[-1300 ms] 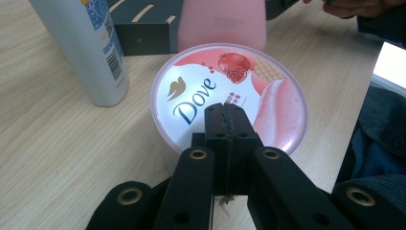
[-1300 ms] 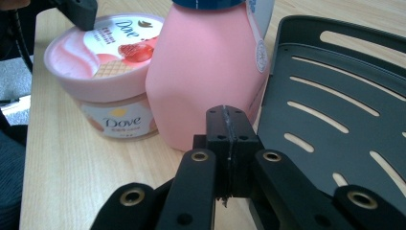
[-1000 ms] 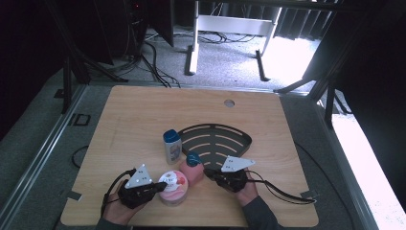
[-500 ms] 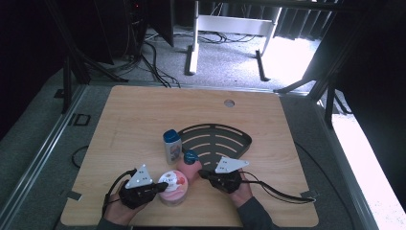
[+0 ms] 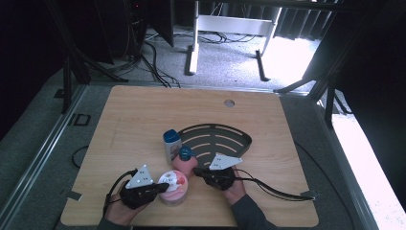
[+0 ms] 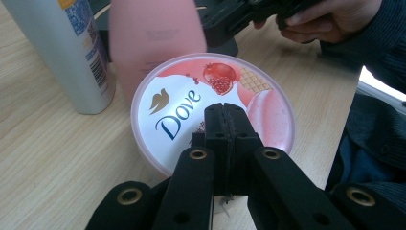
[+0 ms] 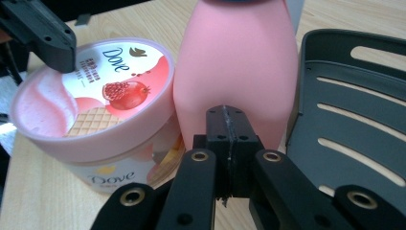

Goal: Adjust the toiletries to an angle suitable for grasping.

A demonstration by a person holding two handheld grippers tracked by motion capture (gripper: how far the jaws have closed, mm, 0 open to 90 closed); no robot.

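A pink Dove tub stands near the table's front edge. My left gripper is shut with nothing in it, its tips against or just over the tub's near rim. Right of the tub stands a pink bottle with a blue cap. My right gripper is shut and empty, its tips close to the bottle's lower side. A white bottle with a blue cap stands behind them.
A dark slotted fan-shaped tray lies just behind and right of the pink bottle. Cables trail from both grippers across the wooden table. The table's front edge is close under both hands.
My right gripper has slid left, from beside the tray toward the pink bottle. The left gripper and the tub have stayed put.
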